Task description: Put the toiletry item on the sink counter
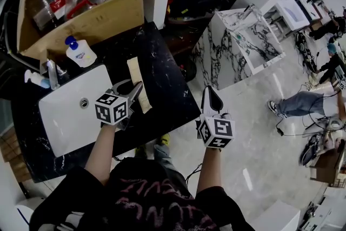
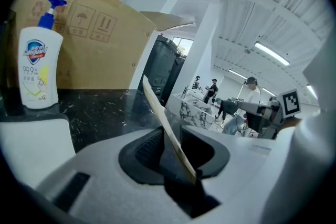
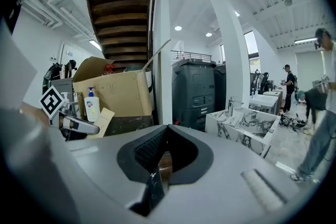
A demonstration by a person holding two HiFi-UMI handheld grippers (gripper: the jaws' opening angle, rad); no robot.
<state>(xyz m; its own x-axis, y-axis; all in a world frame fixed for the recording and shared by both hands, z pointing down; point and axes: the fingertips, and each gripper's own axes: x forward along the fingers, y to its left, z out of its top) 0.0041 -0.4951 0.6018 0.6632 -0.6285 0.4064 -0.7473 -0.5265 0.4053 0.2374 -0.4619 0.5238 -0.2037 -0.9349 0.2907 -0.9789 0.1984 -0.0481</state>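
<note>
Risk: your left gripper (image 1: 131, 90) stands parted around the loose tan packet (image 1: 135, 70) on the bench (image 1: 165, 78), so a crooked pull-back could drag it; right gripper (image 1: 210, 96) closed, empty.

The soap bottle (image 1: 80, 52) stood on the counter (image 1: 168, 84) between the sink (image 1: 59, 128) and the cardboard box (image 1: 92, 21). A flat card (image 1: 135, 74) lay to the right of the sink.

The left gripper (image 2: 172, 148) is keeping its jaws apart, and a flat tan item (image 2: 157, 110) is standing edge-on between them, its top leaning left and a gap showing on its right side. Beyond, a white soap bottle (image 2: 38, 68) with a blue pump is standing on the black marbled counter (image 2: 105, 107), just behind the white sink (image 2: 31, 149) and in front of a cardboard box (image 2: 100, 44).
</note>
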